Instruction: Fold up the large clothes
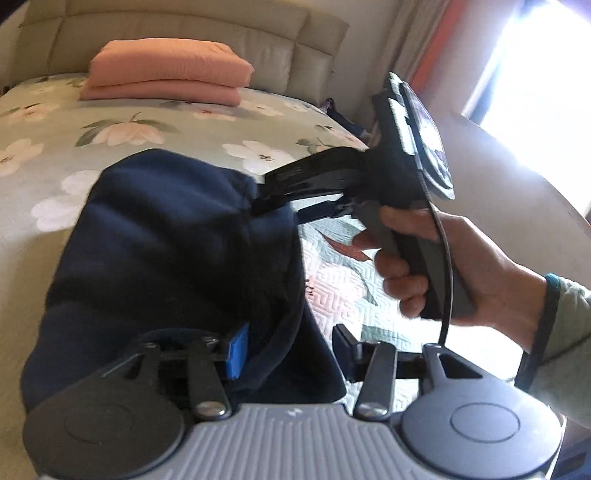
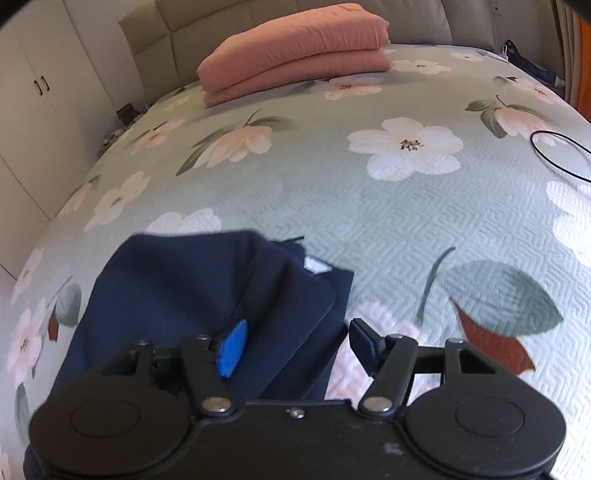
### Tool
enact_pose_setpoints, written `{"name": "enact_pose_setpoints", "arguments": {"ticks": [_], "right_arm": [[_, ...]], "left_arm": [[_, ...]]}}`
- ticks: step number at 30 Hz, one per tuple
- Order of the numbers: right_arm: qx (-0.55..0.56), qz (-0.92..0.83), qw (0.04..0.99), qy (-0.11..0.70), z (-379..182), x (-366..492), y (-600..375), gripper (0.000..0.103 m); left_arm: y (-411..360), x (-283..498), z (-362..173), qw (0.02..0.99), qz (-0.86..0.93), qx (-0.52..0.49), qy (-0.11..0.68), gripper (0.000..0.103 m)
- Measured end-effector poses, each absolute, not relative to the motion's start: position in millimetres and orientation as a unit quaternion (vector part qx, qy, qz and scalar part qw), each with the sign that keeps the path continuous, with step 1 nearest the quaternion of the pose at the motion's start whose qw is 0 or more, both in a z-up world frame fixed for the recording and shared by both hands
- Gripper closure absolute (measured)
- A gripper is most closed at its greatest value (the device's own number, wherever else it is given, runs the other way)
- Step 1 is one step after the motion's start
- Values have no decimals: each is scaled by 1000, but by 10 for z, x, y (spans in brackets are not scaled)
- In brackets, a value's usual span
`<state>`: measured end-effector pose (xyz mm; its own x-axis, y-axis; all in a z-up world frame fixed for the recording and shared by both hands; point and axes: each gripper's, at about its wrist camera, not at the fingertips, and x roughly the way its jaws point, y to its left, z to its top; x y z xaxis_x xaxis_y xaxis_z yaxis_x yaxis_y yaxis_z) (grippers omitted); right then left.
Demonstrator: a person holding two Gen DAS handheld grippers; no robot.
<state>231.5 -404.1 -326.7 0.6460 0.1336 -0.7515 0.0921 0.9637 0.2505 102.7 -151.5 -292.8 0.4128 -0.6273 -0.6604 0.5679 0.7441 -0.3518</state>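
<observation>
Navy garment [image 1: 166, 258] fills the near foreground of both wrist views, lying bunched and partly folded on the bed [image 2: 369, 221], its layered edges showing in the right wrist view [image 2: 207, 291]. Left gripper [image 1: 288, 350] has its jaws spread wide, the blue-padded finger [image 1: 238, 350] resting against the navy cloth and the other finger clear of it over the quilt. Right gripper [image 2: 291, 345] is likewise wide apart, its blue pad over the fabric's edge; in the left view its fingertips [image 1: 266, 199] reach the garment's far upper corner, though whether they pinch cloth there I cannot tell. Further back, a folded pink blanket [image 2: 295, 51] sits near the padded headboard [image 1: 184, 33].
</observation>
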Motion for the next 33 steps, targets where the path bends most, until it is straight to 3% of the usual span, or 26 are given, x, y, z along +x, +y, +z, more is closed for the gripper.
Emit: {"name": "enact_pose_setpoints", "arguments": {"ticks": [1, 3, 8, 16, 19, 25, 27, 33], "right_arm": [[140, 15, 896, 422, -3281, 2359, -4020, 33], [150, 24, 894, 421, -3264, 2495, -3993, 65], [126, 17, 912, 389, -3046, 2823, -3993, 82], [62, 4, 890, 452, -3538, 3174, -3933, 83], [54, -5, 892, 448, -3576, 3133, -3911, 83], [67, -17, 908, 412, -3189, 2699, -4006, 79], [59, -10, 914, 401, -3025, 2333, -3984, 72], [87, 36, 904, 417, -2625, 1302, -3709, 72]], "left_arm": [[-1538, 1049, -2927, 838, -360, -39, 407, 59], [-1569, 1091, -2911, 833, -367, -53, 410, 66], [-1795, 1265, -2902, 819, -400, -95, 400, 67], [-1585, 1220, -3046, 788, -421, -143, 425, 67], [-1325, 991, -2916, 793, -426, -129, 417, 58], [-799, 878, -2663, 802, -404, -133, 420, 39], [-656, 866, -2605, 809, -392, -126, 420, 38], [-469, 1080, -2490, 836, -372, -82, 395, 39]]}}
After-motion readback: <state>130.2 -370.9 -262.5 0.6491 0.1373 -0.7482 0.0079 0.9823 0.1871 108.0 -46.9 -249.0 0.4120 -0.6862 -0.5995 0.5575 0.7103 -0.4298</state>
